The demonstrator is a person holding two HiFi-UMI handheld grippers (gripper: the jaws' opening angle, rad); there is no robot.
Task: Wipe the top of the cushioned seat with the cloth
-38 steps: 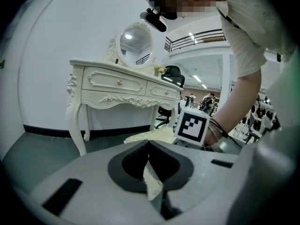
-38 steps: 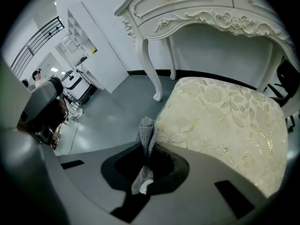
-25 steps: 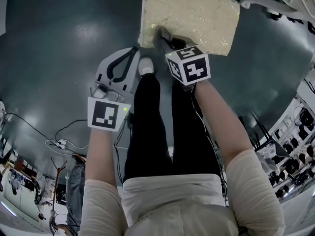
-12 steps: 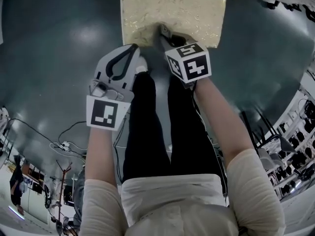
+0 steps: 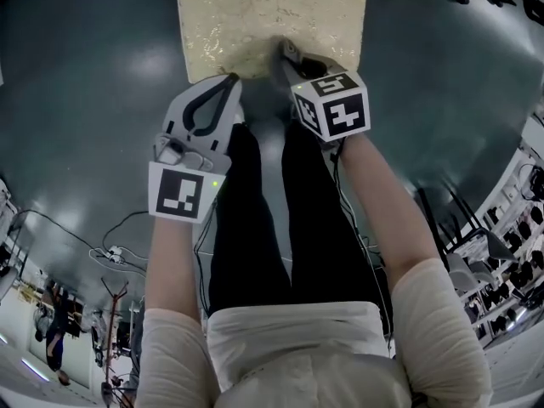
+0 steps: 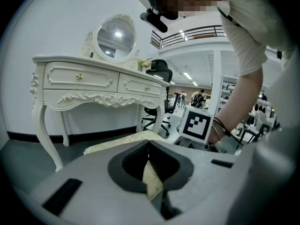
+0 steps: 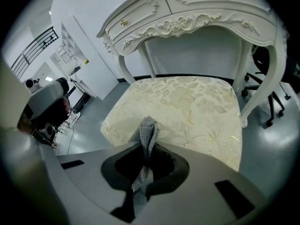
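The cushioned seat (image 5: 255, 11) has a cream floral top and lies at the top of the head view; it fills the middle of the right gripper view (image 7: 187, 102). My right gripper (image 5: 286, 53) is shut on a grey cloth (image 7: 147, 132), which sticks up between its jaws just over the seat's near edge. My left gripper (image 5: 230, 80) hangs beside the seat's near left corner, shut with nothing in it. Past its jaws a strip of the seat (image 6: 117, 143) shows.
A white carved dressing table (image 7: 197, 13) with drawers and a round mirror (image 6: 116, 35) stands over the seat's far side; its legs flank the seat. Office chairs (image 6: 159, 74) stand nearby. The person's legs (image 5: 272, 219) are below the grippers. Cables (image 5: 110, 249) lie on the dark floor.
Seat and both grippers have drawn closer together; the seat now sits further left in the head view. The right gripper still holds the cloth at the seat's near edge.
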